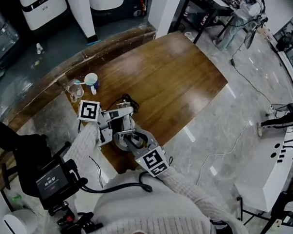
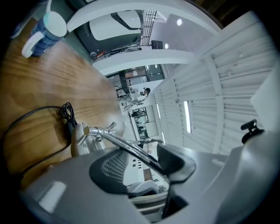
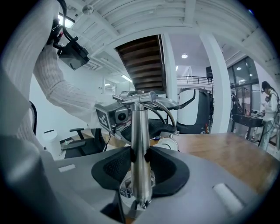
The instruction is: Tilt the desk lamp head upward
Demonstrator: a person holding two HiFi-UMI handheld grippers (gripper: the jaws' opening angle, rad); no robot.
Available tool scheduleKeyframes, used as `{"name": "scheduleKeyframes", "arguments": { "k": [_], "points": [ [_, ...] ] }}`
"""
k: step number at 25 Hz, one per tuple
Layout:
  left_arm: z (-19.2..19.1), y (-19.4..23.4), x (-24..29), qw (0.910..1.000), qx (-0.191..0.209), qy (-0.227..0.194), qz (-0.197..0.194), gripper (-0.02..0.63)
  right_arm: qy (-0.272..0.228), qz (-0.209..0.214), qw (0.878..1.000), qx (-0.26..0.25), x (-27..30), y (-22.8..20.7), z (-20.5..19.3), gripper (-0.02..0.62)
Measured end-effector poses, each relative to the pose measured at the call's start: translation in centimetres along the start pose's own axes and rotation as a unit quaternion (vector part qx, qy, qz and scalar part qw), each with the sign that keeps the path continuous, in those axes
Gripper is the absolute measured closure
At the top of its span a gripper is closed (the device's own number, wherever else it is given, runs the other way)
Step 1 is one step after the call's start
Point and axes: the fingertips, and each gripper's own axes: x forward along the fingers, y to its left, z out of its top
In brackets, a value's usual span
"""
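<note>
Lamp: the desk lamp (image 1: 123,139) stands at the near edge of the wooden surface (image 1: 183,78). A cup (image 1: 91,79) is at its 11 o'clock, and its black cord (image 2: 39,113) is bunched behind the base.
Build: an upright chrome post (image 3: 140,140) with a joint on top. A thin curved neck (image 2: 127,148) runs from the joint to what looks like a small white head (image 3: 168,141).
Handling: the lamp is probably rigid metal, smooth and slippery. The thin neck likely turns only at the stiff joint, and the base may tip or slide if it is not braced.
Where to hold: low on the post to steady the lamp, and on the neck near the head to lever it upward.
Right gripper (image 3: 140,168): at the lamp's 5 o'clock in the head view. Its fingers (image 3: 111,168) are clamped on the post, one on each side.
Left gripper (image 2: 140,168): at the lamp's 10 o'clock. Its fingers (image 2: 177,162) stand wide apart.
Neck and left fingers: the neck passes through the gap close to the 3 o'clock finger and is not pinched. Whether it touches that finger I cannot tell.
</note>
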Motion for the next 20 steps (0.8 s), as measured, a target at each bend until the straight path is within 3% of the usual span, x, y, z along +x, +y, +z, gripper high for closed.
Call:
{"name": "scheduleKeyframes", "arguments": {
  "k": [12, 17, 20],
  "points": [
    [0.9, -1.6, -0.2, 0.9975, 0.07, -0.004, 0.003, 0.399, -0.001, 0.006, 1.0, 0.008, 0.3, 0.0, 0.1, 0.469],
    [1.7, -2.0, -0.7, 0.9867, 0.161, 0.002, 0.024, 0.399, -0.001, 0.006, 1.0, 0.012, 0.4, -0.1, 0.1, 0.468],
    [2.4, -3.7, -0.6, 0.971, 0.238, 0.001, 0.027, 0.399, -0.001, 0.007, 1.0, 0.013, 0.5, -0.3, 0.1, 0.468]
  ]
}}
